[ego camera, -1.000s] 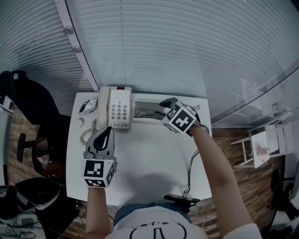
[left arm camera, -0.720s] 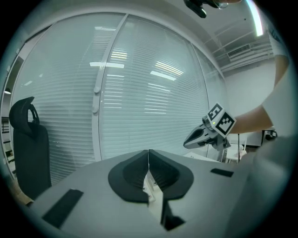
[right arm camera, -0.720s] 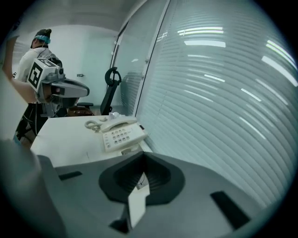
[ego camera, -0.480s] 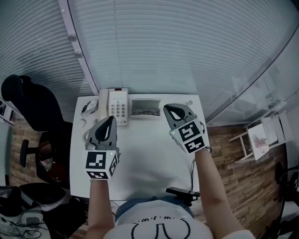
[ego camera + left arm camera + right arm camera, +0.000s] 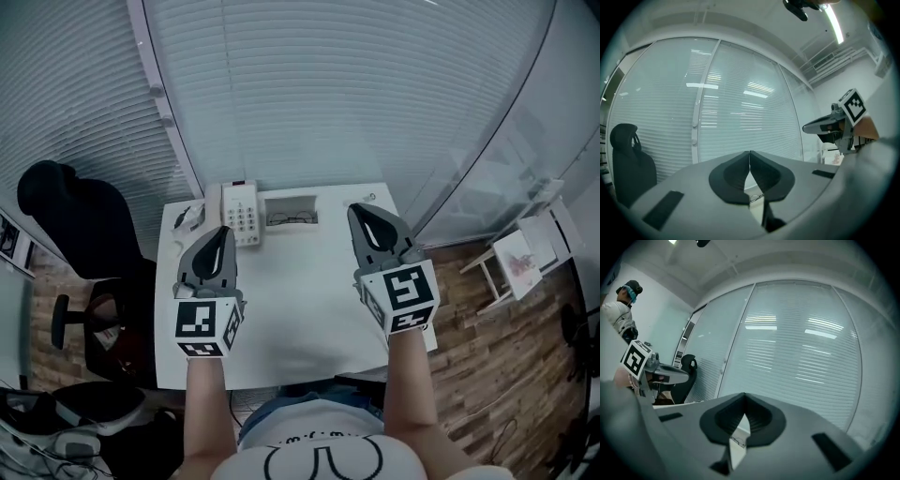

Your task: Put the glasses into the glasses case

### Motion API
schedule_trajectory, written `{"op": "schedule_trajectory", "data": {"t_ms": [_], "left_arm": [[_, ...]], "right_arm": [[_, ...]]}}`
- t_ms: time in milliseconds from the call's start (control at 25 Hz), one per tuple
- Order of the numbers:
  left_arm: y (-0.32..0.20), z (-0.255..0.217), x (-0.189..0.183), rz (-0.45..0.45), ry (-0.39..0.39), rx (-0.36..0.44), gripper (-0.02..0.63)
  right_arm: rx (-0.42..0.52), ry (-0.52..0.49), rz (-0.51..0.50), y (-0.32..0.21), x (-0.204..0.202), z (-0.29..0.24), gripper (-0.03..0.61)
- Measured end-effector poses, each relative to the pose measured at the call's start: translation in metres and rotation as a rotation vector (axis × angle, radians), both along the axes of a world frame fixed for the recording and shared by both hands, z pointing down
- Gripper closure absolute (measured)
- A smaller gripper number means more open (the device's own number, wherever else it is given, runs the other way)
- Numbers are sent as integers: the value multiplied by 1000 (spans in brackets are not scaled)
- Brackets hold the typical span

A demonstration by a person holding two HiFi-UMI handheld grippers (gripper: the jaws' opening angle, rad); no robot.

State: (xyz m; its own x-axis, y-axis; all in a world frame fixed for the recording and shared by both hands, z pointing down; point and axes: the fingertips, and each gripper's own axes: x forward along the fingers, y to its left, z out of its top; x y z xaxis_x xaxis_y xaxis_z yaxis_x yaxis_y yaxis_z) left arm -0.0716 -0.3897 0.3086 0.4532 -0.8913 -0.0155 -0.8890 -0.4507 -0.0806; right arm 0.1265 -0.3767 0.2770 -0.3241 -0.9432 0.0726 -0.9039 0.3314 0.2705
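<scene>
The glasses [image 5: 292,220] lie inside the open pale glasses case [image 5: 291,199] at the far edge of the white table [image 5: 291,309]. Both grippers hang in the air above the table, pointing level toward the blinds. My left gripper [image 5: 223,232] is shut and holds nothing. My right gripper [image 5: 362,212] is shut and empty too, right of and nearer than the case. In the left gripper view the jaws [image 5: 750,153] meet, with the glasses [image 5: 757,196] small below them. The right gripper view shows the shut jaws [image 5: 744,395] and the glasses [image 5: 736,441] below.
A white desk phone [image 5: 242,214] stands left of the case, with small items [image 5: 187,217] at the table's far-left corner. A black office chair [image 5: 75,220] is left of the table and a white stool [image 5: 518,262] to the right. Window blinds [image 5: 328,94] close off the far side.
My right gripper has left the case's right end, risen and pulled back toward me. The left gripper has risen as well. The table now looks smaller and farther below.
</scene>
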Motion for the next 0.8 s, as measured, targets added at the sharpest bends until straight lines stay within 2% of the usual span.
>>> {"op": "schedule_trajectory", "data": {"t_ms": [160, 280, 560, 800], "left_arm": [[16, -8, 4, 18, -6, 23, 595], [17, -8, 3, 18, 5, 31, 596], [20, -20, 2, -15, 20, 56, 596], [36, -39, 3, -32, -7, 100, 595]], "right_arm": [[26, -7, 19, 28, 2, -11, 569], [32, -53, 17, 35, 1, -12, 569], [59, -72, 8, 46, 7, -23, 570], [84, -93, 3, 57, 15, -40, 570]]}}
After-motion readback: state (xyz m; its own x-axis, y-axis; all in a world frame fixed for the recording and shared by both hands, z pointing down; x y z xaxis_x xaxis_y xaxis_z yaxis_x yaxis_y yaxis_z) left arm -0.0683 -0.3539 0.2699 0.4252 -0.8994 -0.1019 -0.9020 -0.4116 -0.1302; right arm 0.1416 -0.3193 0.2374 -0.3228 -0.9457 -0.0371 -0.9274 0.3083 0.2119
